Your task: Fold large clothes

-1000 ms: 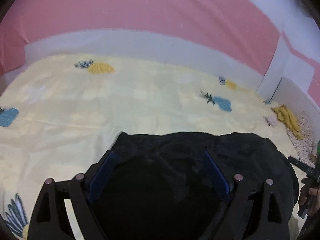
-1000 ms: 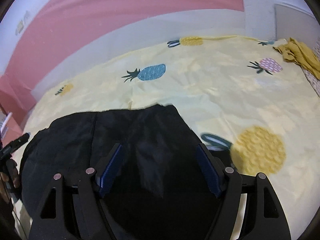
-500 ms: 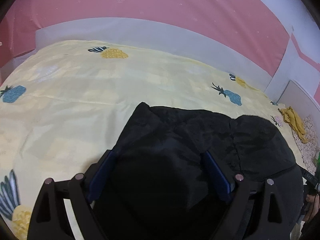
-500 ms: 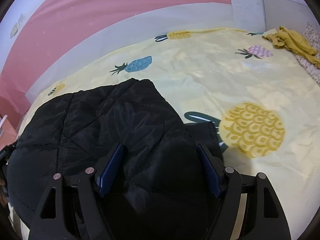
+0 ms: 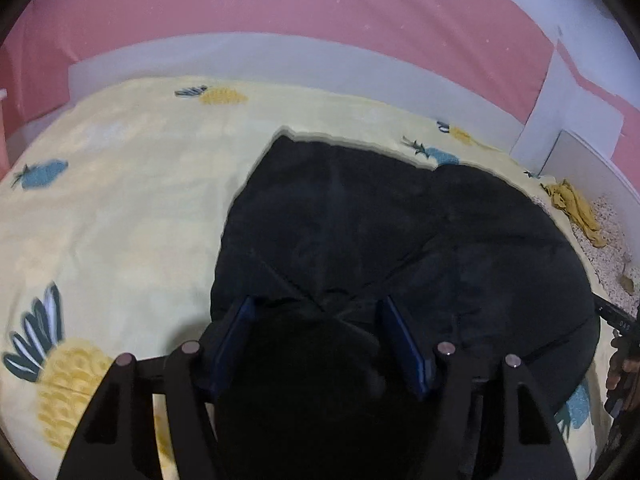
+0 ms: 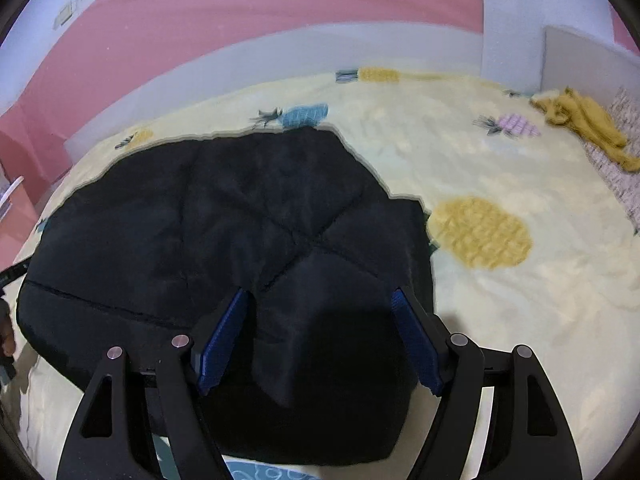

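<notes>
Black quilted garment spread across a pale yellow pineapple-print bed sheet, both grippers at its near edge.

The pale yellow pineapple-print bed sheet [image 5: 120,208] fills the middle of both frames under a pink wall. The black quilted garment [image 5: 380,232] lies on it, its long axis running left to right, its far edge towards the wall. It fills the centre and lower right of the left view, the centre and lower left of the right view. The left gripper [image 5: 320,344] and right gripper [image 6: 320,340] each stand with blue pads wide apart, fabric bunched between, not pinched. A crumpled mustard cloth [image 6: 580,124] lies at the upper right, well apart.
</notes>
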Demonstrator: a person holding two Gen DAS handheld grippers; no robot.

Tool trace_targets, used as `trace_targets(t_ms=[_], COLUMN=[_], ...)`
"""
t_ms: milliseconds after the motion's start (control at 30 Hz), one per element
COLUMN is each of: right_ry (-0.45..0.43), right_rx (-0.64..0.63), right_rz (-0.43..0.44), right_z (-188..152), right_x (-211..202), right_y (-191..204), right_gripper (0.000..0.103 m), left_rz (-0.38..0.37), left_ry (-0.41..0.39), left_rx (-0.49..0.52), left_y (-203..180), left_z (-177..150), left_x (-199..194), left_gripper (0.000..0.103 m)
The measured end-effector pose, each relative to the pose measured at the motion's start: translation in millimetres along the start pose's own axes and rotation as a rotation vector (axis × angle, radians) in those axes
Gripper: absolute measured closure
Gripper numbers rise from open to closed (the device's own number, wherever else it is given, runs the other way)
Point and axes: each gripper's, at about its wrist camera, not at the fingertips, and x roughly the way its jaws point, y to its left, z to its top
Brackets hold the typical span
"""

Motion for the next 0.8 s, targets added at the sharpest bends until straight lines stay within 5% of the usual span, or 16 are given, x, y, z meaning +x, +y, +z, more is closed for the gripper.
trace_targets(t_ms=[400,800], right_ry=[-0.029,-0.052], right_rx=[-0.067,-0.095], right_rz=[-0.099,-0.091], right_z=[0.7,9.6], right_x=[-24.8,-24.7], right_y=[16.3,18.8], right_gripper=[0.029,0.029], left_rz=[0.039,0.061], left_ry=[-0.028,-0.027], left_rx=[-0.031,0.002], left_y=[1.8,-3.5], left_z=[9.5,25.8], left_x=[-26.1,-17.1], left_gripper=[0.035,0.035])
